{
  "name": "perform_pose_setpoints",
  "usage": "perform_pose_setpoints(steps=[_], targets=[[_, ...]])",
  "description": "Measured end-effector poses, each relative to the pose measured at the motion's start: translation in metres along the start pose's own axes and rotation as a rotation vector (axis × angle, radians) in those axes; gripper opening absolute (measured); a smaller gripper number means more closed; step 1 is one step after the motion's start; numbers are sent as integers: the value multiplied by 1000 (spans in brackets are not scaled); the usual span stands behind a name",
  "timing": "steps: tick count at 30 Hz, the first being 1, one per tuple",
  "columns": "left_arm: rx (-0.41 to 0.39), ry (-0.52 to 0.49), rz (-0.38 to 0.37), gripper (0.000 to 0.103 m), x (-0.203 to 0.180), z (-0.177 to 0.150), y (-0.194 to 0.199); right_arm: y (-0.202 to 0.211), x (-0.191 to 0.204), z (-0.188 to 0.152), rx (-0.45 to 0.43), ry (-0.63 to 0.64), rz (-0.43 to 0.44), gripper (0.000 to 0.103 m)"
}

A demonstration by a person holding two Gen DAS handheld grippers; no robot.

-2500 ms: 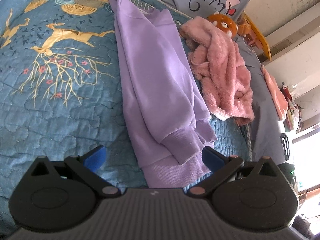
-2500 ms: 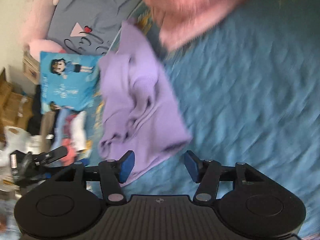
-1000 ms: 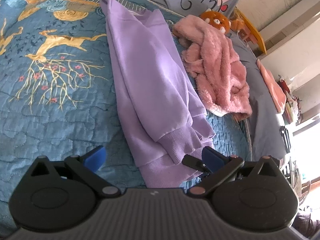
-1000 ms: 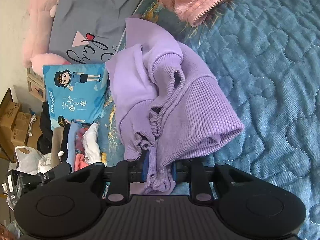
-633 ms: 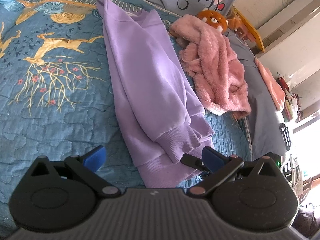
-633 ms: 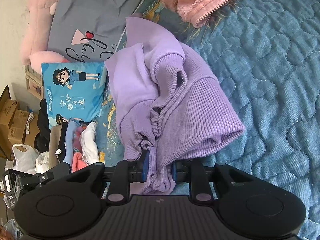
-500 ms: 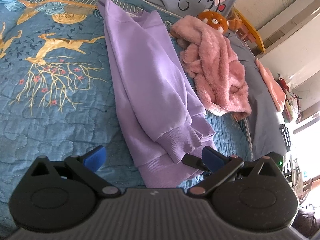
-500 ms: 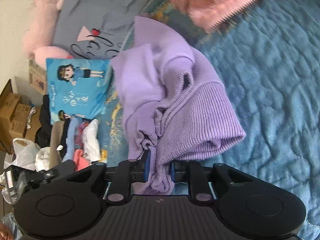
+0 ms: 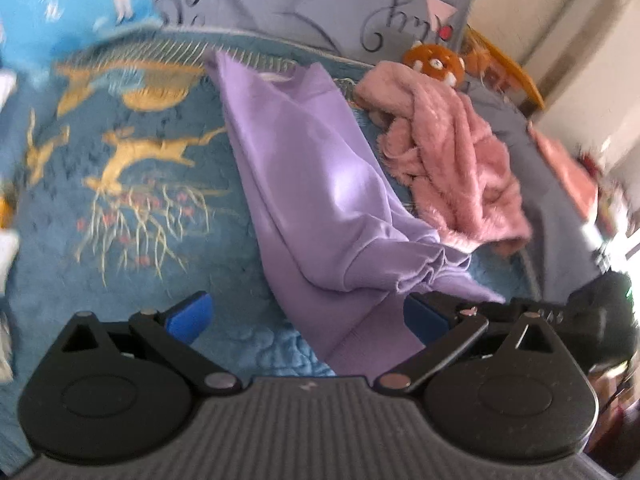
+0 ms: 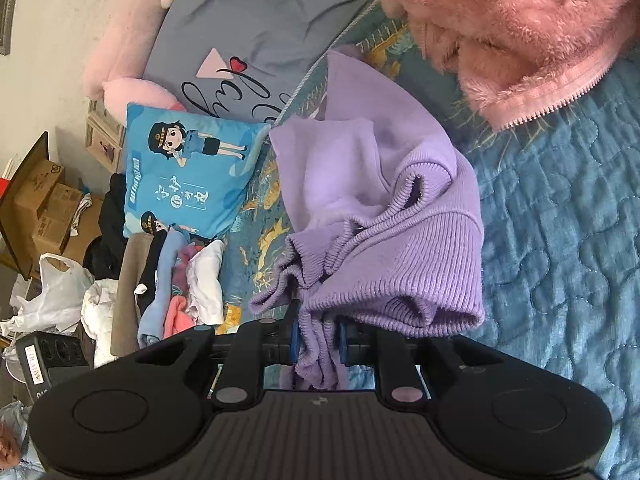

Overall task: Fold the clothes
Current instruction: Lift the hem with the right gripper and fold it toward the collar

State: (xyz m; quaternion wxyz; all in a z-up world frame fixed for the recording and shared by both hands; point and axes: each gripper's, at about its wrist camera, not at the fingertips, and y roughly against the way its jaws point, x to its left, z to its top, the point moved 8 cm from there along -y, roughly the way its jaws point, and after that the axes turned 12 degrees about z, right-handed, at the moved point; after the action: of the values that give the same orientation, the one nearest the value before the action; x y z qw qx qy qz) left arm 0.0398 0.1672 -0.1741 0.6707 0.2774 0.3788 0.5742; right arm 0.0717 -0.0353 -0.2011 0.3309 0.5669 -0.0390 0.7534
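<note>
A purple sweatshirt (image 9: 304, 168) lies lengthwise on the blue quilted bedspread (image 9: 120, 184), folded narrow, its ribbed hem toward me. My right gripper (image 10: 318, 338) is shut on the bunched ribbed hem (image 10: 384, 272) and holds that end lifted off the quilt. In the left wrist view the raised hem end (image 9: 384, 264) sags toward the right gripper's body (image 9: 580, 316) at the right edge. My left gripper (image 9: 306, 314) is open just above the bedspread, with the lower purple fabric between its blue pads, apart from both.
A fluffy pink jacket (image 9: 452, 168) lies right beside the sweatshirt. Grey pillows (image 9: 320, 4), a blue cartoon cushion (image 10: 188, 176) and an orange plush toy (image 9: 434, 66) line the head of the bed. A clothes pile (image 10: 180, 280), boxes and bags sit past the bed's edge.
The right gripper closed on the sweatshirt hem and has lifted it, so the bottom end now rises off the quilt. The left gripper stayed open and drew back, its view now blurred.
</note>
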Motion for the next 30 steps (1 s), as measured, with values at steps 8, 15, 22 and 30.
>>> perform_pose_setpoints(steps=[8, 15, 22, 30], targets=[[35, -96, 5, 103, -22, -7, -8, -1, 2, 3, 8, 16, -15, 17], [45, -90, 4, 103, -21, -7, -10, -3, 8, 5, 10, 42, -31, 17], [33, -81, -23, 103, -20, -6, -4, -10, 25, 20, 20, 95, -28, 17], [24, -38, -48, 103, -13, 1, 0, -39, 46, 61, 50, 152, -28, 17]])
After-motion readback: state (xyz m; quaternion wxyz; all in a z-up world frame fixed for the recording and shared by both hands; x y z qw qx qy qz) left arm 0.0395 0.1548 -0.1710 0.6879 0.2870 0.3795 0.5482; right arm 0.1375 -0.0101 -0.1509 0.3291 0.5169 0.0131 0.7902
